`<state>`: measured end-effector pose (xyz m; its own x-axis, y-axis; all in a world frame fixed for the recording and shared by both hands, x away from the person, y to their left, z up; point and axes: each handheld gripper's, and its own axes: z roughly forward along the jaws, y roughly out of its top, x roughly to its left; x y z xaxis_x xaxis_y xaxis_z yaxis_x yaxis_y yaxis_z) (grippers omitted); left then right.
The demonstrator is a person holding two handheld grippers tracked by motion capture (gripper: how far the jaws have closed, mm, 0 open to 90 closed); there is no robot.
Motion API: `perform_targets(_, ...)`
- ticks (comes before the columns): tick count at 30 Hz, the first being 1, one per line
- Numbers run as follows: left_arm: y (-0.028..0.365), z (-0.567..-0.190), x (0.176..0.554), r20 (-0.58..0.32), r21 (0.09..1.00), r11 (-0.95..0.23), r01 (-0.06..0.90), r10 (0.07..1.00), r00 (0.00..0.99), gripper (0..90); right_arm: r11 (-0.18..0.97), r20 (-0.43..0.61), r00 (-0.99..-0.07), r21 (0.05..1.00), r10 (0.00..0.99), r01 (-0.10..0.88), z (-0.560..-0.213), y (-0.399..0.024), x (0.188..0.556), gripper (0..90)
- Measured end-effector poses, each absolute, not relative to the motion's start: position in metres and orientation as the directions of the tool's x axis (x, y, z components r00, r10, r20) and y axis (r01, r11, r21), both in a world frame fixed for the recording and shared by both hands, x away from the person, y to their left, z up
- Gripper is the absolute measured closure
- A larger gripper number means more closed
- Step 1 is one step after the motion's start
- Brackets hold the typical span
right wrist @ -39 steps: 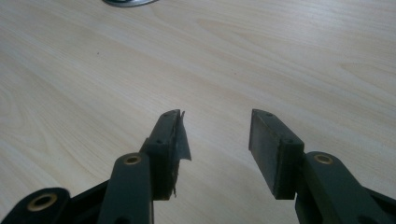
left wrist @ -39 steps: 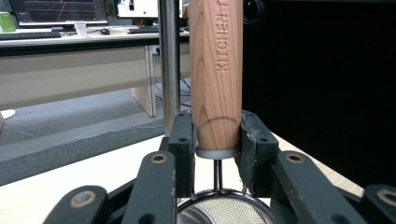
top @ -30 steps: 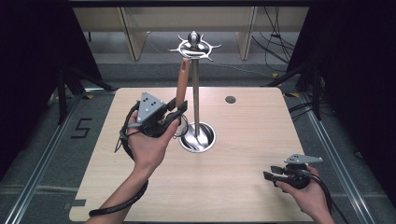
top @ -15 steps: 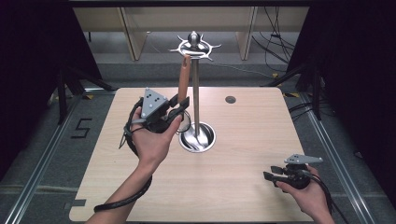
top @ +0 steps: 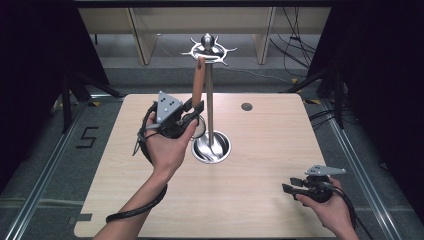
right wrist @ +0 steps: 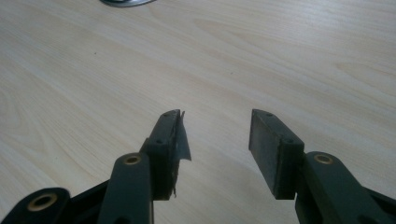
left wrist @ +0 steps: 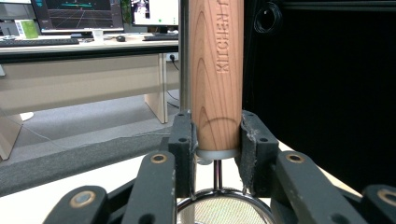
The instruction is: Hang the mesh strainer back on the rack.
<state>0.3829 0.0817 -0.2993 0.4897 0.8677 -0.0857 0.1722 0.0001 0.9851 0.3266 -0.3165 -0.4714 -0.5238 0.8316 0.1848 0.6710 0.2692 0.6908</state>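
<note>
A tall metal utensil stand (top: 209, 100) rises from a round base (top: 212, 148) at the table's middle and carries a ring of hooks (top: 208, 47) on top. My left gripper (top: 196, 112) is shut on the lower end of a strainer's wooden handle (top: 198, 85), which it holds upright just left of the pole. The handle's top reaches close under the hooks; whether it hangs on one I cannot tell. In the left gripper view the pads (left wrist: 183, 140) press both sides of the handle (left wrist: 217, 70), with the strainer's wire ring (left wrist: 224, 205) below. My right gripper (top: 289, 186) rests open near the table's front right.
The wooden table (top: 270, 150) has a small dark round hole (top: 246, 106) at its back right. Dark curtains stand to both sides and cables lie on the floor behind. In the right gripper view bare tabletop (right wrist: 233, 56) stretches ahead of the open right gripper (right wrist: 215, 135).
My left hand has lifted the strainer slightly, bringing the handle's top closer to the hooks. The right hand has stayed where it was.
</note>
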Motion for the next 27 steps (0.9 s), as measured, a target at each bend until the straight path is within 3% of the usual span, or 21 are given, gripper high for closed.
perform_targets(19,0.074,-0.301,0.402,-0.05,0.986,-0.032,0.165,0.882,0.469,68.5,0.273,0.183,-0.53,0.695,0.828,0.666,-0.472,-0.316,0.326,54.6)
perform_targets(27,0.071,-0.302,0.407,-0.079,0.98,-0.018,0.199,0.878,0.471,68.4,0.273,0.197,-0.532,0.684,0.824,0.676,-0.472,-0.316,0.326,54.6)
